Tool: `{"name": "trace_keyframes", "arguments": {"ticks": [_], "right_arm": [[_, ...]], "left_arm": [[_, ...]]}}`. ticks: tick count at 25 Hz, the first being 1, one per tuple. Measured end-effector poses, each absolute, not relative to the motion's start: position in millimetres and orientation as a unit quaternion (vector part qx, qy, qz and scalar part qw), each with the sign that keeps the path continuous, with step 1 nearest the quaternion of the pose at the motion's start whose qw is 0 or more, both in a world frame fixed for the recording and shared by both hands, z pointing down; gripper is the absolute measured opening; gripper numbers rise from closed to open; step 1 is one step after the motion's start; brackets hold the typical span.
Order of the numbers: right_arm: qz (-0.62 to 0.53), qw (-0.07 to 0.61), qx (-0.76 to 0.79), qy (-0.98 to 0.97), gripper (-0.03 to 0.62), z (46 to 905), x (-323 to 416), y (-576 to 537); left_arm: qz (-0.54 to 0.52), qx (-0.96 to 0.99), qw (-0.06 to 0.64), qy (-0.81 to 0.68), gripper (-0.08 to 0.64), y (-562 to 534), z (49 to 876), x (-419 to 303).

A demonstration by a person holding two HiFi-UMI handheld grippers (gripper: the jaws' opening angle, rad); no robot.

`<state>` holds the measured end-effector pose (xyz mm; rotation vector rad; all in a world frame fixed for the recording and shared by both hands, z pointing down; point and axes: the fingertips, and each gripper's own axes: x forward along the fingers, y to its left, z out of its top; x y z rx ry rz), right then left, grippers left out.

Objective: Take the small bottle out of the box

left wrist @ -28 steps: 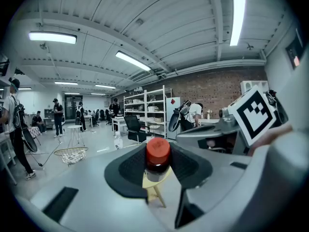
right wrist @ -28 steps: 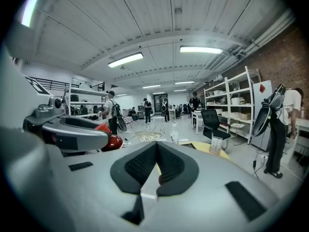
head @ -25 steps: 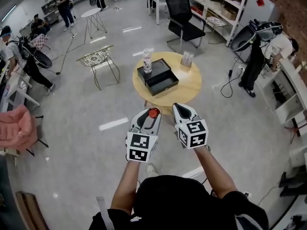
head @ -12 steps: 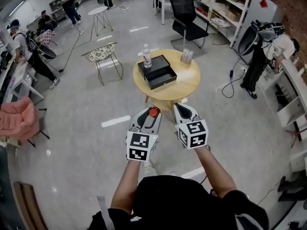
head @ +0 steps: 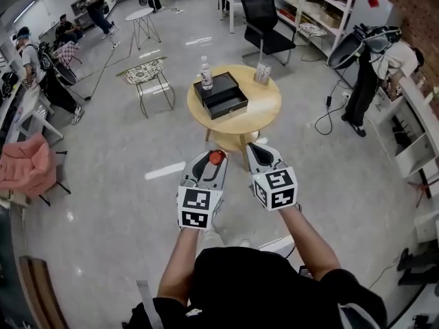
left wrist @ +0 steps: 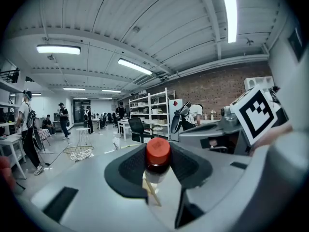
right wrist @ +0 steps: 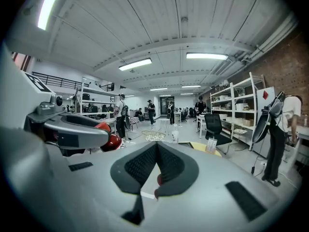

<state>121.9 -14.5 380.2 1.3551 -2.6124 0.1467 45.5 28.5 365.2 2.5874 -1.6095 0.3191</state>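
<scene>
Both bare forearms reach forward from the body, side by side. The left tool (head: pixel 214 160) points nearly level, its jaws clamped on a small bottle (left wrist: pixel 158 154). Just beside it, the right tool (head: pixel 259 155) has its jaws pressed together with nothing between them.

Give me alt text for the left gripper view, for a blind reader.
The left gripper grips a small bottle with a red cap between its black pads. Beyond are white shelves, a brick wall and several people.

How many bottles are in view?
2. A small red-capped bottle in the left gripper; a clear bottle on the round table beside the black box. Shelves may hide more.
</scene>
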Motion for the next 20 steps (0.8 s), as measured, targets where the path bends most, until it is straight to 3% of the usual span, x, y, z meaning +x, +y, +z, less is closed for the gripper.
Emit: {"name": "trace_keyframes", "arguments": {"ticks": [20], "right_arm": [[0.055, 0.072, 0.457, -0.885, -0.002, 375.1, 128.5, 13.1]], "left_arm": [[0.098, 0.841, 0.033, -0.531, 0.147, 54.6, 363.9, 52.5]]}}
